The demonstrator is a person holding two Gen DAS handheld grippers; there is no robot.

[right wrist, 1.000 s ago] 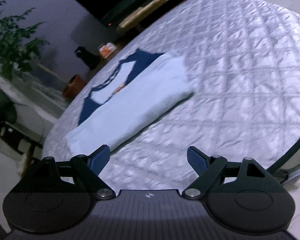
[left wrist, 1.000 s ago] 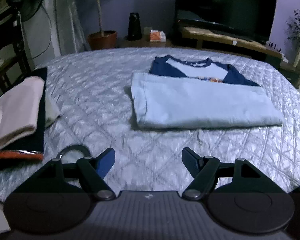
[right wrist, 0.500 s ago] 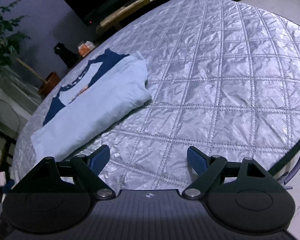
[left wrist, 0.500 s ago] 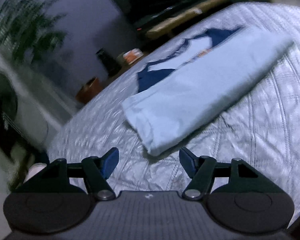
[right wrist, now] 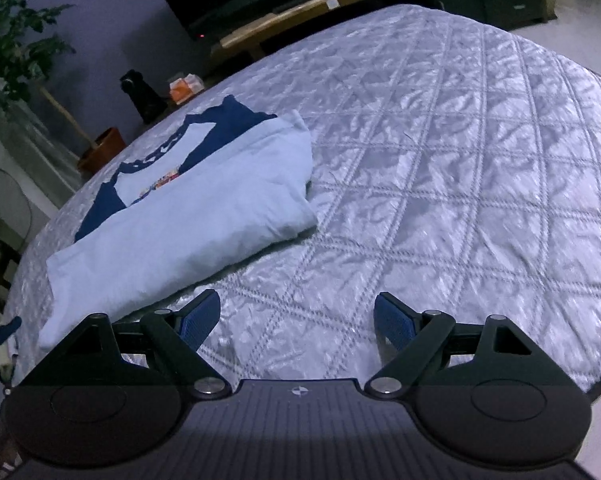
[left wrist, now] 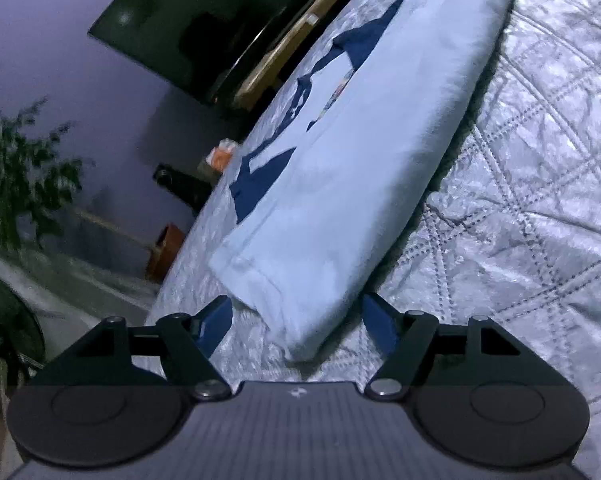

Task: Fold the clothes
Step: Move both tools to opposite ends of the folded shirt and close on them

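The pale blue T-shirt (left wrist: 340, 184) with navy sleeves lies on the quilted bed (left wrist: 520, 208), already doubled over lengthwise so that its lower half covers most of the chest print and leaves only the collar and shoulders showing; this long, narrow shape suggests that the next fold is to be made across its length, which would explain why each hand goes toward one end; the left gripper (left wrist: 296, 318) sits low at the near short end, its fingers (left wrist: 216, 318) straddling the corner of the cloth with the jaws opening and the pads not yet pressing, so the shirt is between them but not held; the tilt of the left wrist view fits a gripper turned to take the stacked layers edge-on, which I judge is meant to catch all the plies at once; the right gripper (right wrist: 296, 320) hangs over bare quilt just beside the shirt's front edge (right wrist: 180, 276), its fingers spread wide and holding nothing, apparently on its way to the far corner (right wrist: 300, 216); a television stand and a potted plant (right wrist: 16, 52) stand beyond the bed.
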